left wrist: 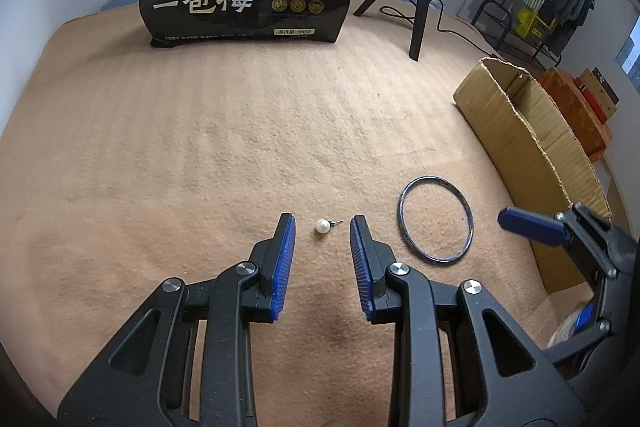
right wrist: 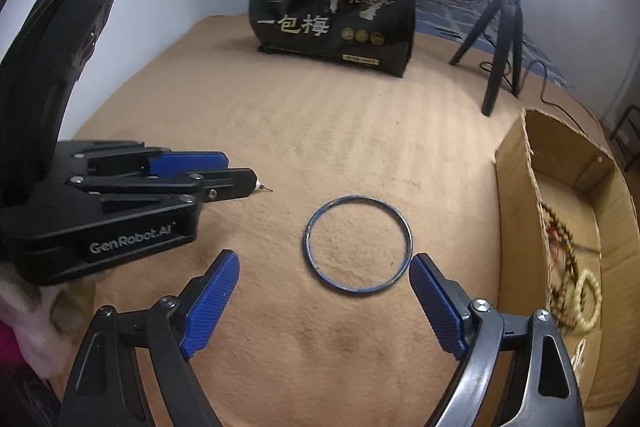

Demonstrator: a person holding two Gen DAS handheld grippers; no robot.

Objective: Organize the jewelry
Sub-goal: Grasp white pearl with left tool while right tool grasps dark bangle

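- A pearl stud earring [left wrist: 322, 226] is seen lying on the tan blanket [left wrist: 240, 147] near its front edge, between the tips of the left gripper [left wrist: 322, 227]. The jaws are parted to either side of it and nothing is gripped; no pad is touching the pearl.
- The pearl is judged likely to roll or squirt forward out of the pads if they are closed off-centre, since it is round and smooth. The thin post, pointing right, could be bent or pushed into the pile of the blanket if it is pressed from above.
- A blue bangle [right wrist: 357, 244] is laid flat just right of the earring, toward the blanket's right edge. The right gripper [right wrist: 324, 277] is held over its near rim with the jaws spread wide and empty.
- Because the bangle lies flush on soft fabric, a pad may be slid over the rim instead of under it, or blanket may be pinched with it.
- The two grippers are close together; a knock between them could flick the pearl away.
- At the right edge a cardboard box [right wrist: 516, 187] is open, with bead bracelets [right wrist: 576, 287] already inside. A small earring dropped there might be lost among the beads, or clipped off the box wall.
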